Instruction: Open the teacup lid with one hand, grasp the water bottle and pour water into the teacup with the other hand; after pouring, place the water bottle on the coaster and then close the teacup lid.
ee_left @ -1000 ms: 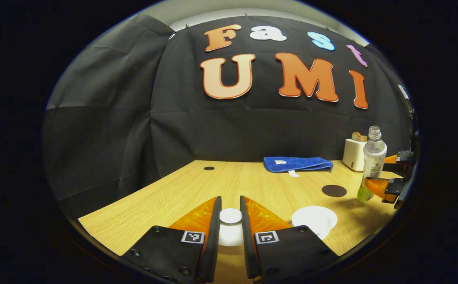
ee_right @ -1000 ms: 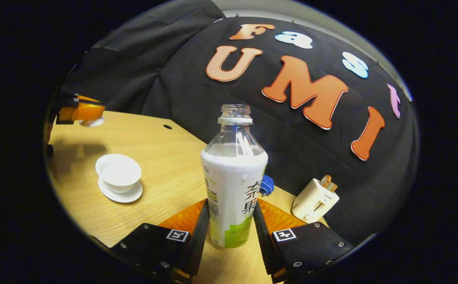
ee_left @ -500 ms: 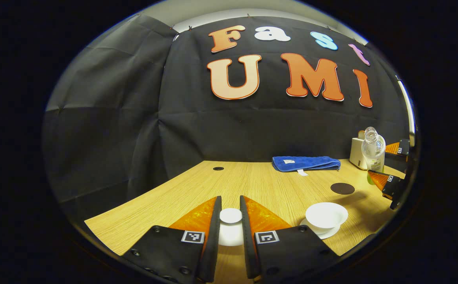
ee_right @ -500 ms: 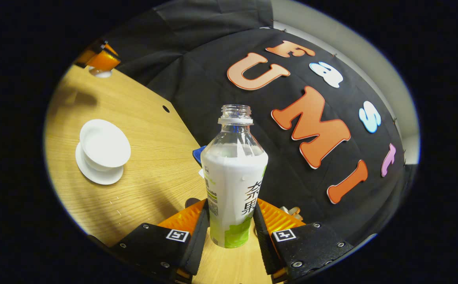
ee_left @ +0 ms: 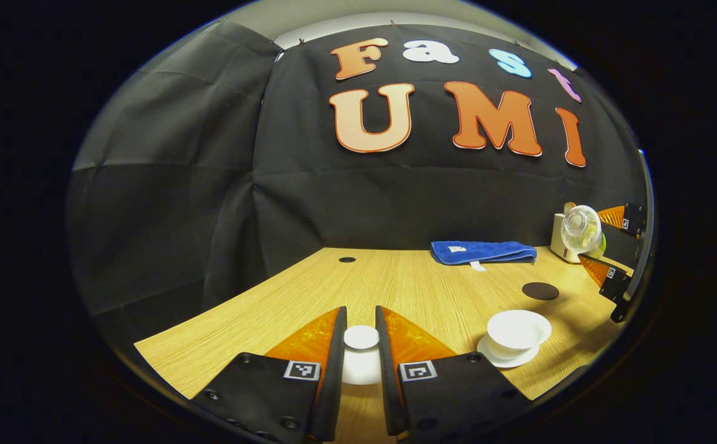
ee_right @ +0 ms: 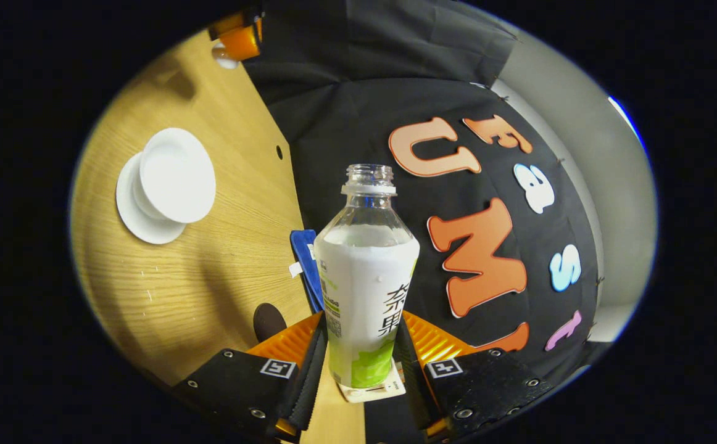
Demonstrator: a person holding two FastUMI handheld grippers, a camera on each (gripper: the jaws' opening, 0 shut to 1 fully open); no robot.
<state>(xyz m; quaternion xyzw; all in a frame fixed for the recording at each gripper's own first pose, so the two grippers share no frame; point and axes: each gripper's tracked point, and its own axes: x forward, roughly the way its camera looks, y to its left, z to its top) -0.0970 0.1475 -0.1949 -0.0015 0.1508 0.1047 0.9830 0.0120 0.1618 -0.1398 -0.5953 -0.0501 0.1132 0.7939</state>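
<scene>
Left tongs (ee_left: pixel 361 345): at 6 o'clock in the left gripper view, held level above the worktop, both fingers pressed on the knob of the teacup lid (ee_left: pixel 361 337).
Right tongs (ee_right: pixel 361 351): at 6 o'clock in the right gripper view, rolled over sideways, both fingers clamped on the lower body of the water bottle (ee_right: pixel 366 277).
Right tongs, seen from the left: at 3 o'clock in the left gripper view, raised off the worktop, bottle mouth turned toward the camera.

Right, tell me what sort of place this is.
Probably a staged recording booth, not a real kitchen: black cloth wall behind a bare wooden table set with a few household props, namely a lidless teacup on its saucer, a folded blue towel, a small toaster and a dark coaster.
</scene>
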